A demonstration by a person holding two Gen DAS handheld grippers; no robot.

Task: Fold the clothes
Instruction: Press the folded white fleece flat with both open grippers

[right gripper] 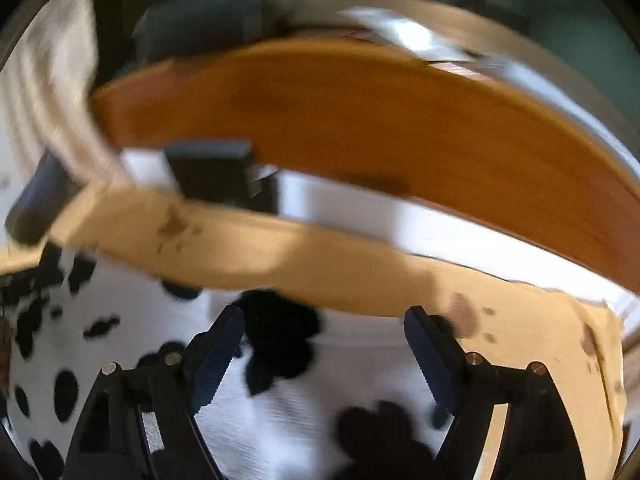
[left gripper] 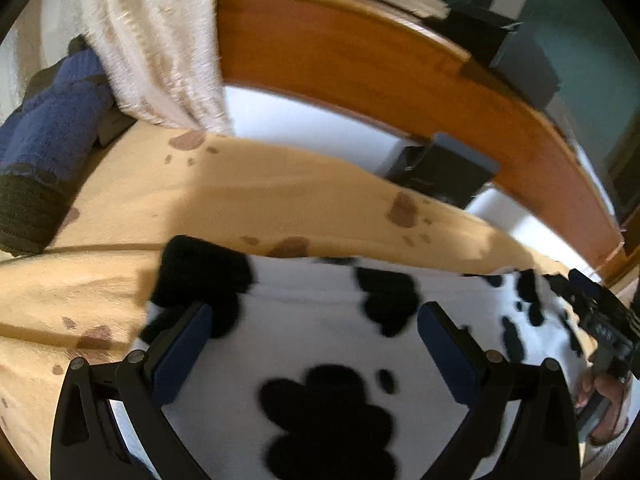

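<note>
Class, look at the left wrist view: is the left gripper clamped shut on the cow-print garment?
No. The left gripper stands wide open above the cow-print garment, its pads apart.

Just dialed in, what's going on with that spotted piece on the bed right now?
A person is folding clothes on a bed with a hand-held gripper in each hand. Both hover over the black-and-white spotted fleece garment, which lies on a tan paw-print blanket. The left hand-held gripper stands open with nothing pinched. The right hand-held gripper is open too, its pads clear of the cloth. A wooden bed board runs behind, and a blue knit piece sits off to the side.
</note>
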